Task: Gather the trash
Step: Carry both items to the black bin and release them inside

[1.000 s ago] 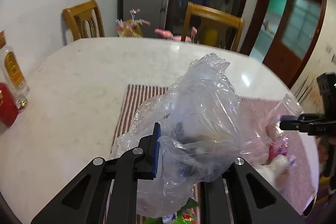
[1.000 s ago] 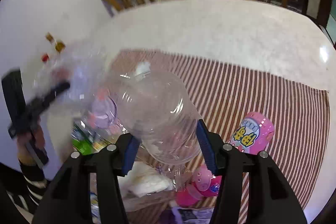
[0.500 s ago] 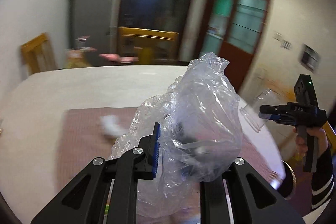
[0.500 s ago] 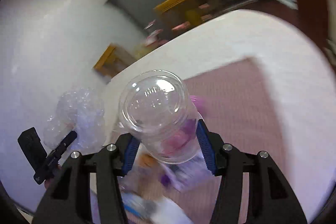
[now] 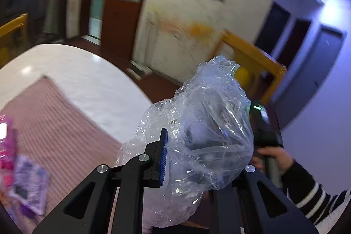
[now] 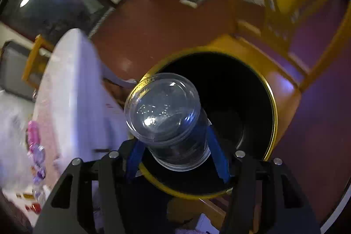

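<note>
A crumpled clear plastic bag (image 5: 210, 124) is pinched in my left gripper (image 5: 193, 157), which is shut on it and held out past the table's edge. Its right finger is hidden behind the bag. Seen from the right wrist, a clear plastic cup (image 6: 169, 117) sits between the blue pads (image 6: 217, 157) of my right gripper (image 6: 175, 159). The jaws are opening and a small gap shows at the left pad. The cup hangs right over the mouth of a round yellow-rimmed bin (image 6: 272, 113) with a black inside. A hand in a striped sleeve (image 5: 274, 157) holds the right gripper beside the bag.
The white round table (image 5: 87, 80) with its striped mat (image 5: 54, 124) lies to the left, with pink and purple wrappers (image 5: 22, 179) on it. A yellow wooden chair (image 5: 252, 58) stands by the bin on the red-brown floor (image 6: 164, 21).
Both grippers swung away from the table, rolling as they went. The right one, still carrying the cup, now points down over the bin. The left still holds the bag, now off the table's edge.
</note>
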`<state>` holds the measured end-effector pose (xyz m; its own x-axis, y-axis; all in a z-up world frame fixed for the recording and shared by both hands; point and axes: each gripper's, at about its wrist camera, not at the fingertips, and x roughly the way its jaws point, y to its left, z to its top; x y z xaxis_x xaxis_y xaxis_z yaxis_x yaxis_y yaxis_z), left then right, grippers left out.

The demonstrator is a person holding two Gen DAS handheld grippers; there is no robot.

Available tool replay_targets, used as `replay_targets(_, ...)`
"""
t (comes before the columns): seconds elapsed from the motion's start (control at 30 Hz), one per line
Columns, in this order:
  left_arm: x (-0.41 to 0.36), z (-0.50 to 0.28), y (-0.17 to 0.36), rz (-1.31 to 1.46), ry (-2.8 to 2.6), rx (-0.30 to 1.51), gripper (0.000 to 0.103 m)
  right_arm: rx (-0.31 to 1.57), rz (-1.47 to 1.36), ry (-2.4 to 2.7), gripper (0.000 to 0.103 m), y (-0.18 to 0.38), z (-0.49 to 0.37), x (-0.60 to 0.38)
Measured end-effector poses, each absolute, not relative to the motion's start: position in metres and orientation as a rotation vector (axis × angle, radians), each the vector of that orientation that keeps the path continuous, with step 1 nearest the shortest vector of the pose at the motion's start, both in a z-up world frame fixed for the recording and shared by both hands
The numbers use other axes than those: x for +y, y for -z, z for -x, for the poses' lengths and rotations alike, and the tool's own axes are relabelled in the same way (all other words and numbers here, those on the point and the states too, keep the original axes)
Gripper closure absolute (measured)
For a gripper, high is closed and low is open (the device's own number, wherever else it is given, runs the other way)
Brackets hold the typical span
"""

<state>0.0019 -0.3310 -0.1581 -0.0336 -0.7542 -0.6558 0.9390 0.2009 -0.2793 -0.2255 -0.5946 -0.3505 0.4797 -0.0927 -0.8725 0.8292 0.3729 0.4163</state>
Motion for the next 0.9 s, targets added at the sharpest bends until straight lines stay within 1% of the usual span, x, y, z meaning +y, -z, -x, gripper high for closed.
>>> replay_targets(0.07,-0.348,0.014,0.169,-0.325,1.407,0.839,0.088,0.889,-1.065,0.721,0.047,0.37,0.225,-0.599)
replay_targets(0.13,-0.361,0.024,0.176,-0.356,1.417,0.856,0.088,0.897,-1.075,0.728,0.044,0.38,0.229,-0.604)
replay_targets(0.17,-0.368,0.03,0.181,-0.376,1.421,0.864,0.088,0.905,-1.074,0.737,0.039,0.384,0.228,-0.605)
replay_targets(0.27,-0.394,0.043,0.186,-0.423,1.423,0.865,0.088,0.952,-1.088,0.773,0.022,0.392,0.231,-0.609)
replay_targets(0.43,-0.422,0.066,0.197,-0.501,1.439,0.859,0.088,0.866,-1.118,0.84,0.019,0.38,0.264,-0.615)
replay_targets(0.53,-0.442,0.072,0.213,-0.547,1.444,0.871,0.088,0.797,-1.117,0.897,0.019,0.365,0.286,-0.62)
replay_targets(0.63,-0.475,0.08,0.236,-0.616,1.435,0.923,0.088,0.722,-1.136,0.955,0.018,0.352,0.309,-0.623)
replay_targets(0.67,-0.494,0.085,0.253,-0.654,1.42,0.953,0.088,0.71,-1.142,0.962,0.018,0.35,0.312,-0.626)
replay_targets(0.7,-0.506,0.091,0.263,-0.676,1.41,0.967,0.086,0.695,-1.149,0.967,0.018,0.347,0.317,-0.626)
replay_targets(0.73,-0.52,0.096,0.277,-0.701,1.395,0.984,0.079,0.687,-1.153,0.97,0.018,0.347,0.319,-0.627)
replay_targets(0.77,-0.533,0.099,0.292,-0.716,1.368,1.002,0.07,0.682,-1.156,0.97,0.018,0.347,0.32,-0.628)
replay_targets(0.8,-0.543,0.1,0.308,-0.731,1.329,1.034,0.036,0.676,-1.159,0.964,0.018,0.346,0.321,-0.628)
replay_targets(0.83,-0.547,0.1,0.318,-0.733,1.31,1.058,0.013,0.669,-1.16,0.957,0.018,0.345,0.323,-0.629)
replay_targets(0.9,-0.552,0.101,0.335,-0.708,1.299,1.137,0.008,0.655,-1.158,0.953,0.018,0.342,0.327,-0.629)
